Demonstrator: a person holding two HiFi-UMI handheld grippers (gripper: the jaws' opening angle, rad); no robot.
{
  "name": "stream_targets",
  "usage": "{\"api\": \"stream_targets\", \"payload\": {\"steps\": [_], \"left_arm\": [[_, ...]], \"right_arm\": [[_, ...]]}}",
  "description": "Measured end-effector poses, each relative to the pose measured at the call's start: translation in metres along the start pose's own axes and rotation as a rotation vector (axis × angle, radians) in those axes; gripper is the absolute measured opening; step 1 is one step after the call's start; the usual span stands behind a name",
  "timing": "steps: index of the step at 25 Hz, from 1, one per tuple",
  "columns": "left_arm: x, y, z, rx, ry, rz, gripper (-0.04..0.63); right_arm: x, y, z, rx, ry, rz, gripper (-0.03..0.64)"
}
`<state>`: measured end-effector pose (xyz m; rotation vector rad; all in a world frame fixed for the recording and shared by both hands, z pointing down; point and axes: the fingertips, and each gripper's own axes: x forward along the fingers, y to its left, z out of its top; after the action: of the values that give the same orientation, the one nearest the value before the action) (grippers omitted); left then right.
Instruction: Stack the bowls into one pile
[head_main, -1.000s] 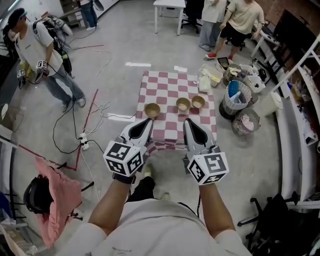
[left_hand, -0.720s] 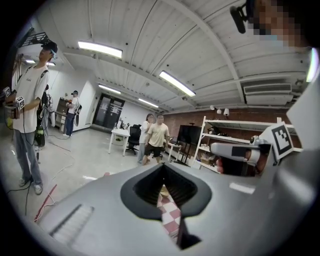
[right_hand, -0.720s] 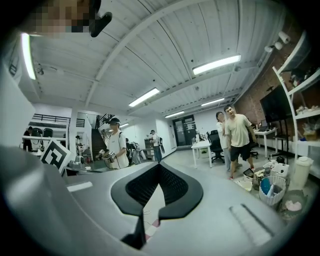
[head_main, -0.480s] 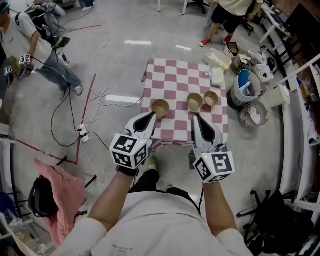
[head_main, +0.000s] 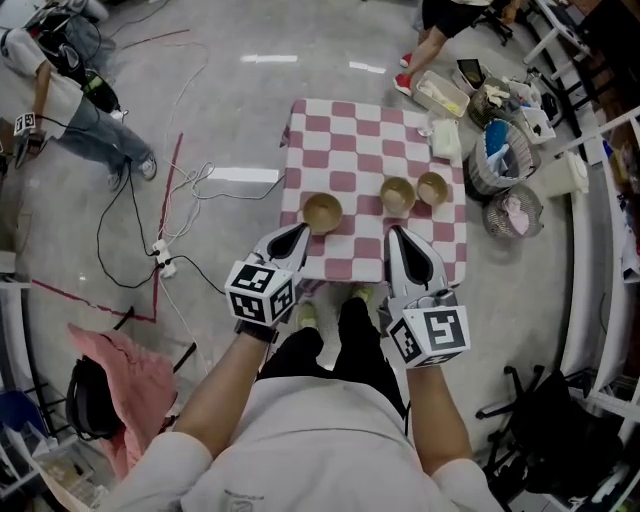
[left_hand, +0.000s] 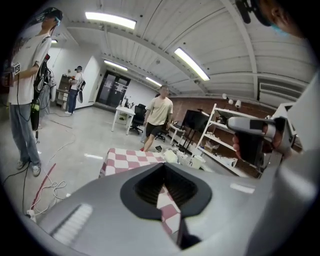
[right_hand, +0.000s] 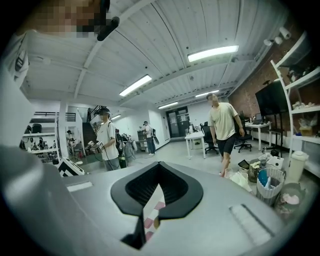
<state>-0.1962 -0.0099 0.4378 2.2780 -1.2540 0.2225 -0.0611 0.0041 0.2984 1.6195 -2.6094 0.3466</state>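
A person stands at the near edge of a small counter (head_main: 345, 150) with a red-and-white checked top, holding a grey 2-jaw tool in each hand. 3 tan round bowls sit on it, none stacked: a lone bowl (head_main: 322, 212) toward the left, then a middle bowl (head_main: 397, 196) and a right bowl (head_main: 433, 188) just beside each other. The left tool (head_main: 298, 234) hovers by the lone bowl's near rim, jaws closed together and gripping nothing. The right tool (head_main: 396, 238) hangs near the middle bowl, jaws likewise together and empty.
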Motion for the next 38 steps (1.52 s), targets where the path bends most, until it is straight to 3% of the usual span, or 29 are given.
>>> {"api": "stream_targets", "payload": {"steps": [12, 22, 33, 38], "left_arm": [[0.068, 0.066, -0.074, -0.099, 0.143, 0.161, 0.008], [0.114, 0.116, -0.148, -0.215, 0.238, 0.288, 0.009], [0.133, 0.139, -0.188, -0.267, 0.309, 0.337, 0.009], [0.141, 0.14, -0.195, -0.307, 0.323, 0.322, 0.014]], "right_arm": [[0.072, -0.03, -0.039, -0.018, 0.076, 0.119, 0.009], [0.121, -0.05, -0.103, -0.004, 0.161, 0.188, 0.009], [0.146, -0.048, -0.147, 0.03, 0.219, 0.211, 0.009], [0.148, -0.05, -0.153, 0.034, 0.236, 0.204, 0.009]]}}
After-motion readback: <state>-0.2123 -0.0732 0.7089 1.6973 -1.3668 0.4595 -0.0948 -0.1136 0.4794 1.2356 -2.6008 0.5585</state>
